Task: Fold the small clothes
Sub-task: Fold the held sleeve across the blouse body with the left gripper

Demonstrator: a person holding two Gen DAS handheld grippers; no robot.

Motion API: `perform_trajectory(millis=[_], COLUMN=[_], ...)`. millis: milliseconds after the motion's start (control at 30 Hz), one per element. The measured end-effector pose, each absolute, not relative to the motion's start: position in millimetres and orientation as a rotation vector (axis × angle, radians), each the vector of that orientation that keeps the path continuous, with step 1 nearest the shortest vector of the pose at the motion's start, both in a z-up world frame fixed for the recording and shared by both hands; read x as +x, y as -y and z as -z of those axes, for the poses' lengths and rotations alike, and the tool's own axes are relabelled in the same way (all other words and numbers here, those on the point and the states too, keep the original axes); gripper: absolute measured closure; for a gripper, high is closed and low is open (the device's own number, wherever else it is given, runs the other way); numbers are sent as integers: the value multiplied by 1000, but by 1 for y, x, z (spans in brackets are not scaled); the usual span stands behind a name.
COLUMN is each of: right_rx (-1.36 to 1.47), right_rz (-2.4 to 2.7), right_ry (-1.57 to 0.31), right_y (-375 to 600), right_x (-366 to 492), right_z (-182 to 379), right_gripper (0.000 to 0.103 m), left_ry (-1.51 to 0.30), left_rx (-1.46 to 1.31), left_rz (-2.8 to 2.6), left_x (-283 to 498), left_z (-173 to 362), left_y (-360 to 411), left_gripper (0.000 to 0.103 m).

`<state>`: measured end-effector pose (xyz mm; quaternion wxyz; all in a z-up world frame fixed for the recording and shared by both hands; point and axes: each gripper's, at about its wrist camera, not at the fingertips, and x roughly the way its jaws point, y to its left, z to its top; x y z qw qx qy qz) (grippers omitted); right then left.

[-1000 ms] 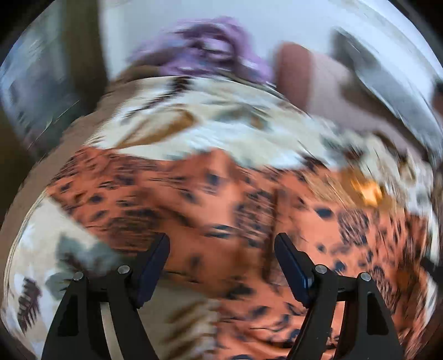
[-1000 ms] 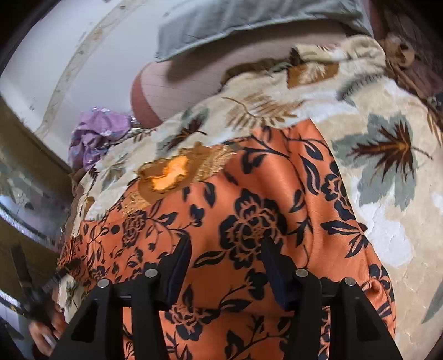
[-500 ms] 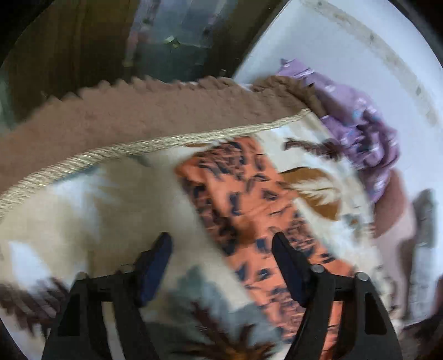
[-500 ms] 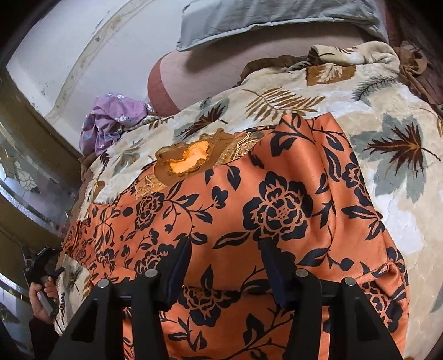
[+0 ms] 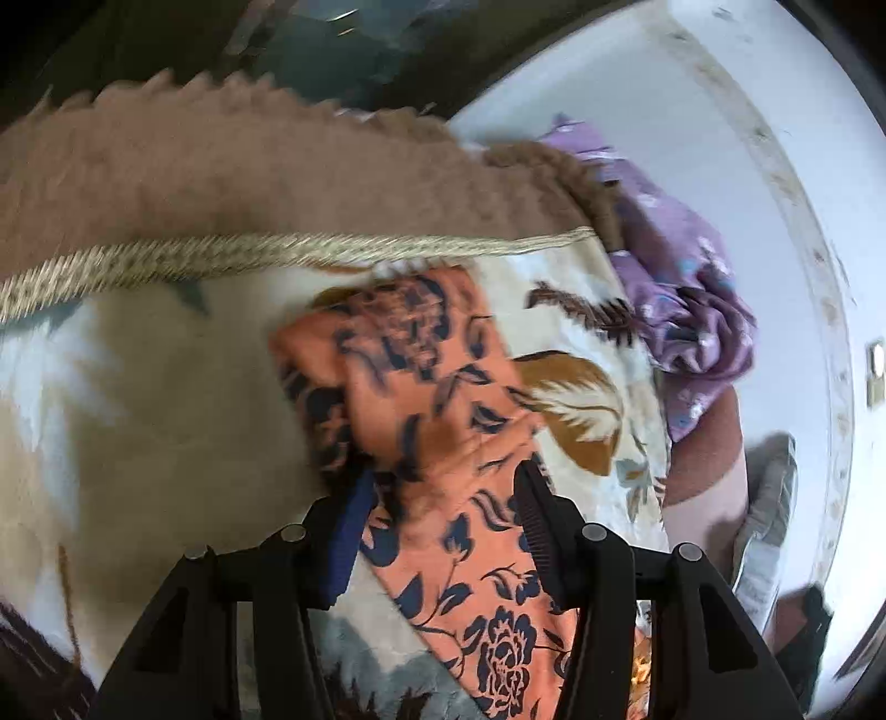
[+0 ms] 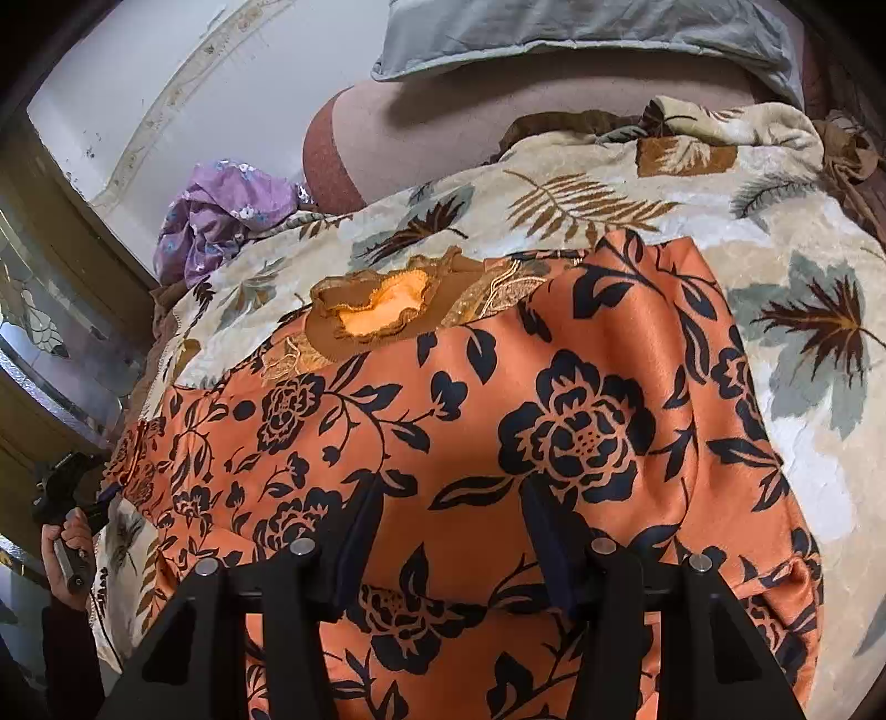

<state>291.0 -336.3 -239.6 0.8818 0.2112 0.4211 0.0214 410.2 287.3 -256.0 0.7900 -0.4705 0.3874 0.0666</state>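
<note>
An orange garment with a dark floral print (image 6: 554, 421) lies spread on a leaf-patterned blanket (image 6: 803, 332); a gold-brown embroidered neckline (image 6: 382, 307) is at its far edge. My right gripper (image 6: 448, 493) is open, fingers hovering over the middle of the cloth. In the left wrist view my left gripper (image 5: 443, 476) is open around the garment's narrow end (image 5: 410, 376), cloth lying between the fingers. That gripper also shows in the right wrist view (image 6: 72, 498), at the garment's far left edge.
A crumpled purple garment (image 5: 681, 288) lies at the blanket's far corner by the white wall (image 5: 720, 111). A brown fleece border (image 5: 221, 177) edges the blanket. A grey pillow (image 6: 554, 27) and a reddish bolster (image 6: 343, 160) lie at the back.
My left gripper has swung from above the garment's middle out to its left end and come down around the cloth there. My right gripper has stayed over the middle.
</note>
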Motion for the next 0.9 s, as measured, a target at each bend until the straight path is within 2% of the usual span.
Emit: perform_trajectory(millis=[233,300,333,367,667,900], right_rx=[474,477,481,486,525,658], right_rz=[-28,-21,-16,-13,-14,-69], right_ry=[-873,-876,-875,-873,-829,-779], right_y=[342,343,344,345,354,377], right_x=[291,291,290,290,281,267], right_z=[242,243,244,244,233,221], right_gripper=[47,47,47,47,47,47], left_ry=[-806,-802,-804,-804,-723,-782], left_rx=[-992,-1010,-1017,-1023,-923,-754], left_rz=[-133,-134,-135,-137,-26,251], left_x=[414,418,420,421,409,383], left_z=[251,257,259,261,208,158], left_y=[-280,-282,-283,-284,-240,-97], left_gripper=[50,67,85,95,97,97])
